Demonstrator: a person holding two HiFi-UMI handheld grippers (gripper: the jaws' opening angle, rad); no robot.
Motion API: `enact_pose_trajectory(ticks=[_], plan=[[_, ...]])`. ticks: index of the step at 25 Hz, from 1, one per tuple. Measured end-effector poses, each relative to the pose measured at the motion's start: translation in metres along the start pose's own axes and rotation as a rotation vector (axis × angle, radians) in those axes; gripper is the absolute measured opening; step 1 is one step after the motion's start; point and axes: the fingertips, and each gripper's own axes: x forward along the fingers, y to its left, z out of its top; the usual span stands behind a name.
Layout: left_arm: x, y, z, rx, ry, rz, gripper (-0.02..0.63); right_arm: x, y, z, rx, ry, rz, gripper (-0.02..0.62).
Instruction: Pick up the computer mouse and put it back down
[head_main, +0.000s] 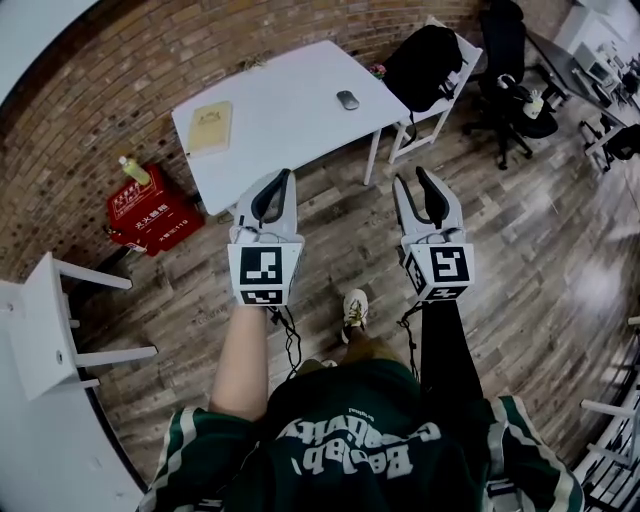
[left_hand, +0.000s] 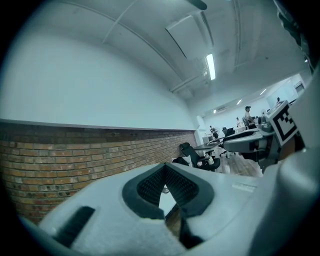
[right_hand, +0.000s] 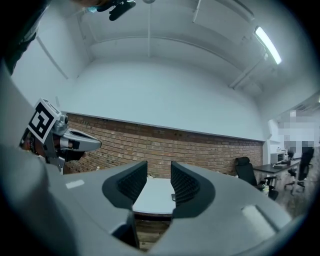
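Approach step: the computer mouse (head_main: 347, 99) lies untouched on the white bench (head_main: 285, 120), toward its right end, and both tongs hang well short of the bench. Left tongs (head_main: 280, 178) have tips pressed together on nothing; right tongs (head_main: 408, 176) are spread partway, empty. Next: reach in to the bench and straddle the mouse across its width. Its long axis looks slanted across the benchtop; nose end too small to tell.
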Motion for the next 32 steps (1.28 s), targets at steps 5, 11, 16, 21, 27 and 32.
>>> enact_pose_trajectory(ticks=[5,11,16,21,27,32], plan=[[0.059,0.009,0.003,-0.004,0.003,0.017,0.006,0.051,-0.035,-0.006,0.002,0.004,0.024,0.163],[0.124,0.015,0.006,0.008,0.004,0.029,0.006,0.108,-0.073,-0.013,0.005,-0.001,0.057,0.164],[0.166,0.021,0.01,0.012,-0.003,0.034,0.006,0.147,-0.096,-0.017,0.011,-0.012,0.076,0.164],[0.194,0.028,0.008,0.017,0.006,0.034,0.006,0.175,-0.109,-0.026,0.031,-0.004,0.085,0.166],[0.221,0.046,-0.004,0.003,0.022,0.044,0.006,0.208,-0.113,-0.041,0.029,0.025,0.101,0.169],[0.263,0.064,-0.015,0.004,0.026,0.028,0.006,0.251,-0.122,-0.051,0.023,0.041,0.103,0.17]])
